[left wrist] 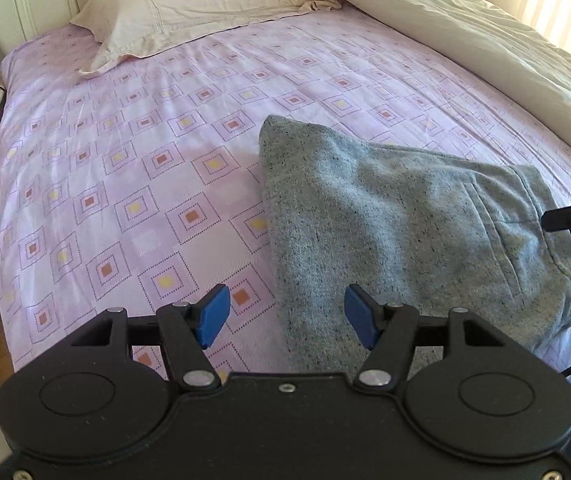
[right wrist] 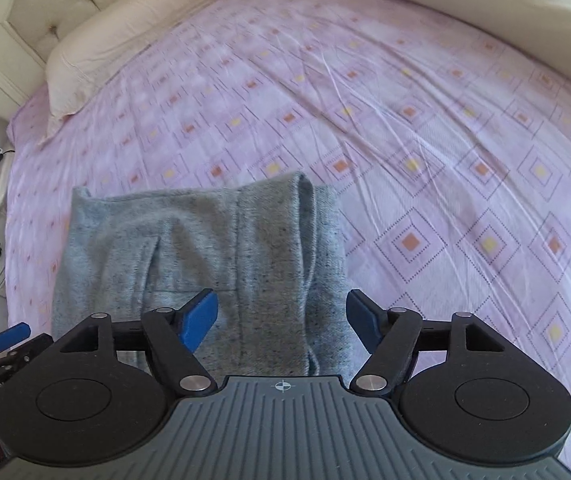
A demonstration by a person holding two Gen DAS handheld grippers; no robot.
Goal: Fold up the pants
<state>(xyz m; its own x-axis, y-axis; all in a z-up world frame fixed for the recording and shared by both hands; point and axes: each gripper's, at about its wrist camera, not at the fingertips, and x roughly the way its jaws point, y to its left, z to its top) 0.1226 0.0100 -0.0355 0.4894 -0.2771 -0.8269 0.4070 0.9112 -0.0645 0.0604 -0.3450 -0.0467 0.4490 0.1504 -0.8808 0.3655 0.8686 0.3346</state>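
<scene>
Pants: grey speckled sweatpants (left wrist: 405, 216) lie folded into a compact stack on the pink diamond-print bedsheet (left wrist: 125, 160), near the bed's front edge, pocket side up.
Left gripper (left wrist: 287, 314): jaws apart, nothing between the blue pads; it hangs over the stack's left border, partly above bare sheet.
Right gripper (right wrist: 281, 320): jaws spread wide above the waistband end — no cloth pinched.
Progress: by the look of it, the fold is close to finished.
Loose spot: on the right side, layers stand up in a rolled ridge (right wrist: 305, 208), not flat.
Risk: a pad catching that ridge could drag the top layer and spring the fold open.
Risk: the stack sits near the mattress edge — a sideways nudge could slide it off.
</scene>
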